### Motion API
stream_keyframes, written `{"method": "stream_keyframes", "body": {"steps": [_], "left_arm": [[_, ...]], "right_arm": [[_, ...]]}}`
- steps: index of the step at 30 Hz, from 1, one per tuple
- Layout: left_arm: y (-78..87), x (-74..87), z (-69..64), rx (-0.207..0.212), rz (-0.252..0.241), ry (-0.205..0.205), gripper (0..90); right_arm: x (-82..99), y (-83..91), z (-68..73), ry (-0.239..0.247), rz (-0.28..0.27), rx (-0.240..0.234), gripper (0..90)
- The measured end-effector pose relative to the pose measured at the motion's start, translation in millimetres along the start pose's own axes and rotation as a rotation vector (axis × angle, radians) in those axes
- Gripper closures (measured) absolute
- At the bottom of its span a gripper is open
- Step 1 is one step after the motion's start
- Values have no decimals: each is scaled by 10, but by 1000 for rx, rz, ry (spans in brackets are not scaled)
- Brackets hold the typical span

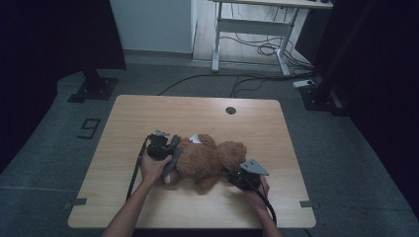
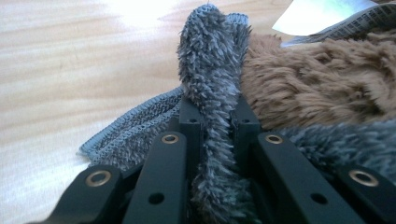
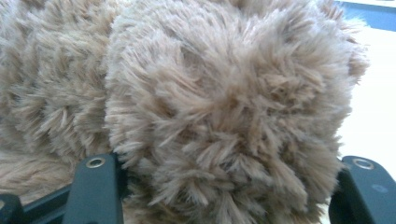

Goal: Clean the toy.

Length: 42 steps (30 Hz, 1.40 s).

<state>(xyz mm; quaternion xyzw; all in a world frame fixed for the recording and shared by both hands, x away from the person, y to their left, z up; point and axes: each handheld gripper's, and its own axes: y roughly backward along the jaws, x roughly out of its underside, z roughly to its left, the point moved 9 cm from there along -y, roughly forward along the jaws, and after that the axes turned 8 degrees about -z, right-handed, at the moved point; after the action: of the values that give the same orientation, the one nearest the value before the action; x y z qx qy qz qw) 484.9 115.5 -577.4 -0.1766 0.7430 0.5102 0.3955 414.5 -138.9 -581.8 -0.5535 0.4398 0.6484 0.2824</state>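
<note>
A brown teddy bear lies on its side in the middle of the wooden table, head toward the right. A grey fluffy cloth drapes over its left end. My left gripper is at that end, and in the left gripper view its jaws are shut on an upright fold of the grey cloth, beside the brown fur. My right gripper is at the bear's head. In the right gripper view the furry head sits between the jaws, fur pressed against both.
A round cable hole lies near the table's far edge. A white tag pokes up behind the bear. Beyond the table are a white desk frame, floor cables and black stand bases.
</note>
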Motion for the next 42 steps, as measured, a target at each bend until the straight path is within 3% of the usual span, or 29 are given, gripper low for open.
{"method": "stream_keyframes", "body": {"steps": [4,9,13,17,19,22,29,32,35,38,42], "left_arm": [[37,-123,33,10,-33,26,788],[223,-379,-20,34,-99,16,785],[323,-640,-260,86,-141,-19,783],[261,-807,-614,135,-148,-61,779],[135,-763,-778,141,-108,-95,777],[-32,-599,-879,130,-55,-123,773],[71,-426,-928,124,-101,-184,785],[147,-323,-977,111,-135,-221,788],[234,-230,-1016,102,-172,-242,790],[319,-149,-1066,101,-204,-265,791],[390,-71,-1138,88,-245,-301,791]], "right_arm": [[-28,-105,-44,-21,-5,9,357],[-43,-151,-49,-25,-2,13,356],[-45,-151,-50,-25,-1,14,354],[-45,-147,-47,-29,-4,19,350],[-43,-141,-49,-28,-5,18,346],[-37,-129,-46,-28,-4,17,341],[-27,-96,-18,-13,-4,21,320],[-19,-54,-5,2,5,31,256],[-22,26,-12,-24,13,34,142],[-42,110,-12,-56,13,-14,107],[-191,259,-17,-91,-41,-79,91]]}}
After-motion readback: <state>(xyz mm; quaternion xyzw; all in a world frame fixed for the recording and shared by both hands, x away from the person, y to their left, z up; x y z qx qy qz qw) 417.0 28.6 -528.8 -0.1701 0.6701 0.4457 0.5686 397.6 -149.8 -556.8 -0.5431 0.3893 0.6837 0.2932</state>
